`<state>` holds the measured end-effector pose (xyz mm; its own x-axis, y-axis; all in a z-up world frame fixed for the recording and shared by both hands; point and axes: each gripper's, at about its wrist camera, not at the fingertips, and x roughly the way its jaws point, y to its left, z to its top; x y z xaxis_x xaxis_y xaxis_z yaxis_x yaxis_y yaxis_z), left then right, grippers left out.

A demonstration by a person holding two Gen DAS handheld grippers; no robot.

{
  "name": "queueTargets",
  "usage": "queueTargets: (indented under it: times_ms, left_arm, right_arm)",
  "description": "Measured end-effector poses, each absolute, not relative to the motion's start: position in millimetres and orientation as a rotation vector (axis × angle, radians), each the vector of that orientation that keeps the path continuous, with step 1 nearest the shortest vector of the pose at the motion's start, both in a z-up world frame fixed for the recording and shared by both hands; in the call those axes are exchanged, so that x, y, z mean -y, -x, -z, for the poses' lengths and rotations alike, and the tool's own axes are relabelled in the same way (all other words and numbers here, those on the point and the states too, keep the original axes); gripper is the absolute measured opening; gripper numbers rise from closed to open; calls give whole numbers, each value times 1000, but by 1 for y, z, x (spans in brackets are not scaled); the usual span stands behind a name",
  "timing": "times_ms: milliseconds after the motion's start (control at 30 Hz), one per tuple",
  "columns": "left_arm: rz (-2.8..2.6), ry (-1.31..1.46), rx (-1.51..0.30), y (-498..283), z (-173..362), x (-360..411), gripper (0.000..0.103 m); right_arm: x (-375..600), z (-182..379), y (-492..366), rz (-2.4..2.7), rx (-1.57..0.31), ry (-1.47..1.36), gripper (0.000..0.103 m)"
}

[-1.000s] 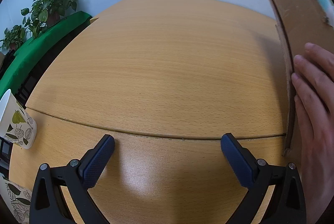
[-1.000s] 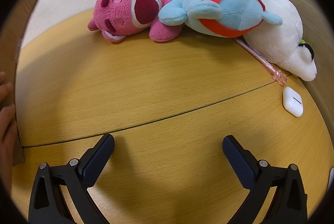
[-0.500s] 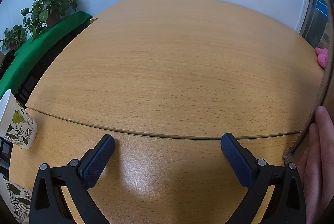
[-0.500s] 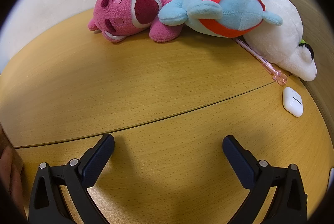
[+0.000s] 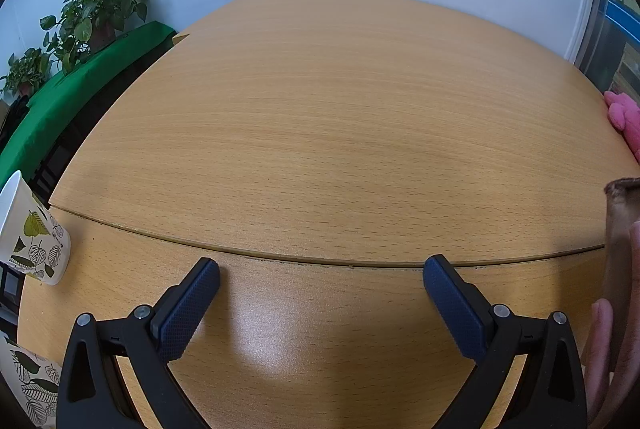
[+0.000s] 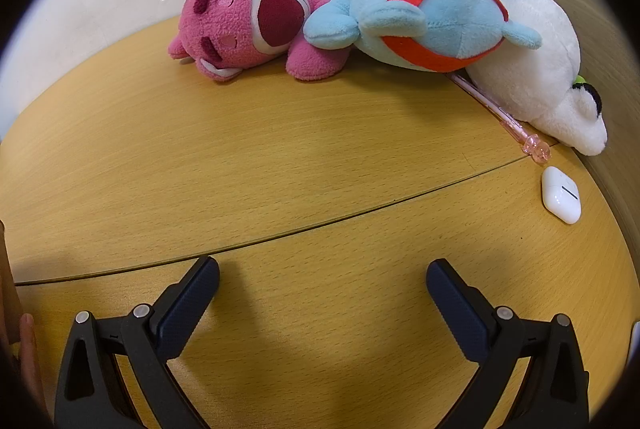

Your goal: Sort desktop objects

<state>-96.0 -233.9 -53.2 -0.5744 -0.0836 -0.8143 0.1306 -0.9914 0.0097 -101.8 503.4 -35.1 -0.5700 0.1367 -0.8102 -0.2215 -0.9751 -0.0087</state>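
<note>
You are holding the left gripper (image 5: 320,281) low over the wooden desk (image 5: 340,133), pointing forward along the surface, its jaws released wide and gripping nothing. At the right edge of that view, bare fingers (image 5: 600,333) are pressing against a brown cardboard piece (image 5: 618,229) that is standing upright. A leaf-printed paper cup (image 5: 30,229) is sitting on the desk at the far left, near potted plants (image 5: 92,9). You are keeping the right gripper (image 6: 322,281) in the same low, level pose, jaws spread and empty. Ahead of it, at the desk's back edge, a pink plush bear (image 6: 256,21) is lying beside a light-blue plush (image 6: 424,17) whose red band is carrying small writing too blurred to read, and a white plush (image 6: 540,77). A pink pen (image 6: 500,109) is poking out from under the plushes, and a white earbud case (image 6: 560,199) is lying just past its tip.
</note>
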Motion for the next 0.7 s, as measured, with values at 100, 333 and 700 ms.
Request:
queueTargets:
  times_ms: [100, 333, 700]
  left_arm:
    - [2684, -1383, -78, 96, 54, 234, 103]
    - [2683, -1384, -78, 96, 53, 234, 103]
    - [2683, -1383, -78, 96, 53, 234, 103]
  right_arm:
    - [-503, 35, 102, -2614, -138, 1336, 103]
    - [-504, 35, 101, -2616, -137, 1337, 103]
    - [-505, 35, 102, -2616, -136, 1338, 103]
